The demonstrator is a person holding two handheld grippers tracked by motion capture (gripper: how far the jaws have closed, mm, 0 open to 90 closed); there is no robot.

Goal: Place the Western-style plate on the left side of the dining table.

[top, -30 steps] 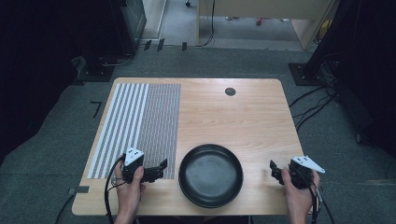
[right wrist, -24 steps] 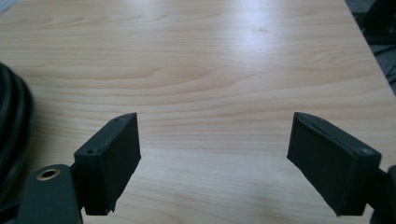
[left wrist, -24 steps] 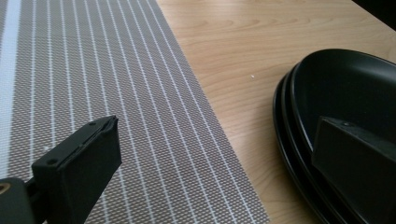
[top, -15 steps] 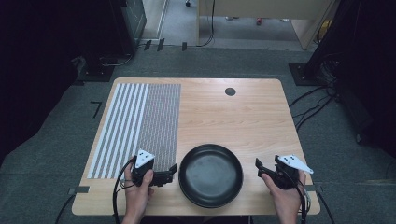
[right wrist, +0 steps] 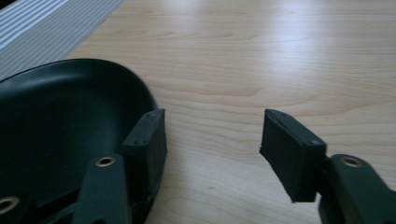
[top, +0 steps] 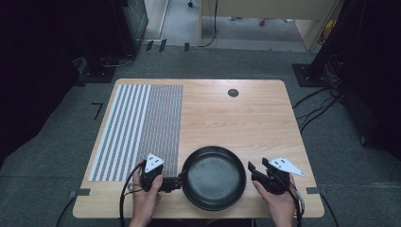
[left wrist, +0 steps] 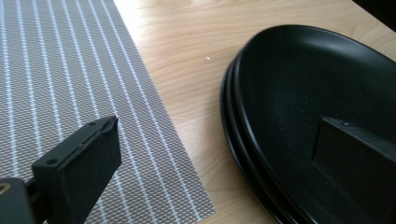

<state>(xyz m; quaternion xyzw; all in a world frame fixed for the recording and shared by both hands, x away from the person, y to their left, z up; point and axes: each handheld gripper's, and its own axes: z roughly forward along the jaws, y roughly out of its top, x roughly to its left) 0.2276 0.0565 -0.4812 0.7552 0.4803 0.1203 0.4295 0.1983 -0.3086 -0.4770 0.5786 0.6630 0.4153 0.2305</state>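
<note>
On the table's near edge sits a black pan (top: pixel 213 177), likely heavy, stiff and slick; both grippers, the left gripper (top: pixel 177 182) and the right gripper (top: pixel 252 169), straddle its rim with jaws apart, the right having just narrowed.

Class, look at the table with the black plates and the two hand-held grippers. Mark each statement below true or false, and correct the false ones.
1. The black plates lie on the striped mat. False: they lie on bare wood, beside the mat.
2. More than one plate is stacked there. True: the left gripper view shows several rims.
3. The left gripper has its jaws open, with the plates' rim between them. True.
4. The right gripper is clamped on a cup. False: its jaws stand apart, nothing between them.
5. A dark round spot marks the table's far side. True.
</note>
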